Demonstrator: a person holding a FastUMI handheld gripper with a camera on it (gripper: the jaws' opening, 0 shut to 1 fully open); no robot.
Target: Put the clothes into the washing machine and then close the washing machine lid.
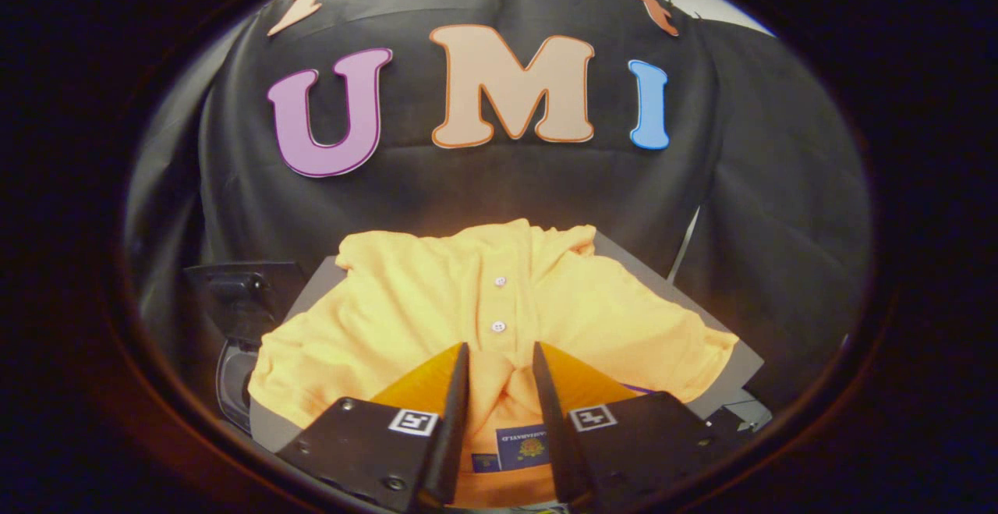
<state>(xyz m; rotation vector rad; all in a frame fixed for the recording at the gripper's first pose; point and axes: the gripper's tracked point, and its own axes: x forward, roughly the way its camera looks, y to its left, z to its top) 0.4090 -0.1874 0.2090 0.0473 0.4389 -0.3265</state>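
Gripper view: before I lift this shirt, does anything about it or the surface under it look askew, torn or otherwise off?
Nothing stands out. The yellow polo shirt lies spread, a little rumpled, on the grey surface, with no tear or stain visible. The gripper has its jaws narrowly apart around a bunched fold near the collar; whether both fingers press it, I can't tell.

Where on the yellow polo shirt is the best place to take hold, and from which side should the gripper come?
Grip the bunched collar fold of the yellow polo shirt, from above at its near edge. The gripper fingers already bracket that raised ridge below the buttons; the rest lies flat on the grey board, probably giving the fingers nothing to pinch.
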